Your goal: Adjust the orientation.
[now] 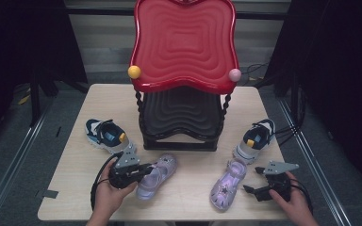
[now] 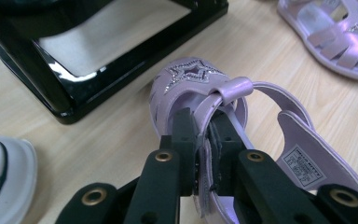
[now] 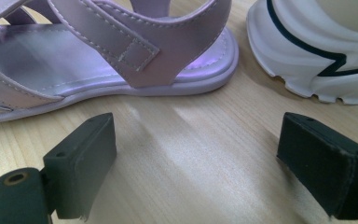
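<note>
Four shoes on the table, none yet on the black-and-red rack (image 1: pixel 181 117). Left gripper (image 1: pixel 143 170) clamped on the near-left lilac sandal (image 1: pixel 156 176), at its strap. Right gripper (image 1: pixel 254 181) wide and empty beside the near-right lilac sandal (image 1: pixel 227 184). Two sneakers (image 1: pixel 106 135) untouched; placement remaining, probably.

In the left gripper view, the heel side of the purple sandal (image 2: pixel 200 88) is covered by the left tongs (image 2: pixel 204 140), and its label (image 2: pixel 304 166) is too small to be read. In the right gripper view, the other sandal (image 3: pixel 121 56) and the white sneaker (image 3: pixel 317 51) are cut off by the top edge. In the high view, the lower black tray (image 1: pixel 181 113) is largely hidden under the red tray (image 1: pixel 185 42).
</note>
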Demonstrator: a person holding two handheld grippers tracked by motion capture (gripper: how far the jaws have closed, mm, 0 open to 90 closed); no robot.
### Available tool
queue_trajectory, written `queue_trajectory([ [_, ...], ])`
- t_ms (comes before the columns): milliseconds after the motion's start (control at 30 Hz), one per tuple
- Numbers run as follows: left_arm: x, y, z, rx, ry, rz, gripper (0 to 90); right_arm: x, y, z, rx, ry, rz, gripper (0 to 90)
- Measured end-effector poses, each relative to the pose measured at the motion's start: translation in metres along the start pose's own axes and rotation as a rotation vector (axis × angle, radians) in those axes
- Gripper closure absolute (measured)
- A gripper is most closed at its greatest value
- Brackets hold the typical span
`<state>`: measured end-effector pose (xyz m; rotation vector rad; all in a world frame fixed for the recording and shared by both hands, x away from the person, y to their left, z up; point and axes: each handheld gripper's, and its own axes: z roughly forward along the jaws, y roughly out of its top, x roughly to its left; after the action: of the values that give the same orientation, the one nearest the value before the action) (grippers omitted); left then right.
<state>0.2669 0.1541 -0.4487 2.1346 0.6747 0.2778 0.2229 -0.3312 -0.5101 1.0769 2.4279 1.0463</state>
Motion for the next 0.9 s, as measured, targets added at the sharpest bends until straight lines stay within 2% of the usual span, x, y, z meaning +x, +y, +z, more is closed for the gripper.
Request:
queue_trajectory([
  [433,-0.009,0.017,-0.019,-0.091,0.011,0.018,82.8,0.000,0.000,0.000,0.000,0.000,0.000,10.8],
  [633,-0.009,0.027,-0.031,-0.147,0.024,0.004,82.8,0.000,0.000,0.000,0.000,0.000,0.000,10.8],
  [900,-0.009,0.038,-0.040,-0.174,0.024,0.000,82.8,0.000,0.000,0.000,0.000,-0.001,0.000,10.9],
])
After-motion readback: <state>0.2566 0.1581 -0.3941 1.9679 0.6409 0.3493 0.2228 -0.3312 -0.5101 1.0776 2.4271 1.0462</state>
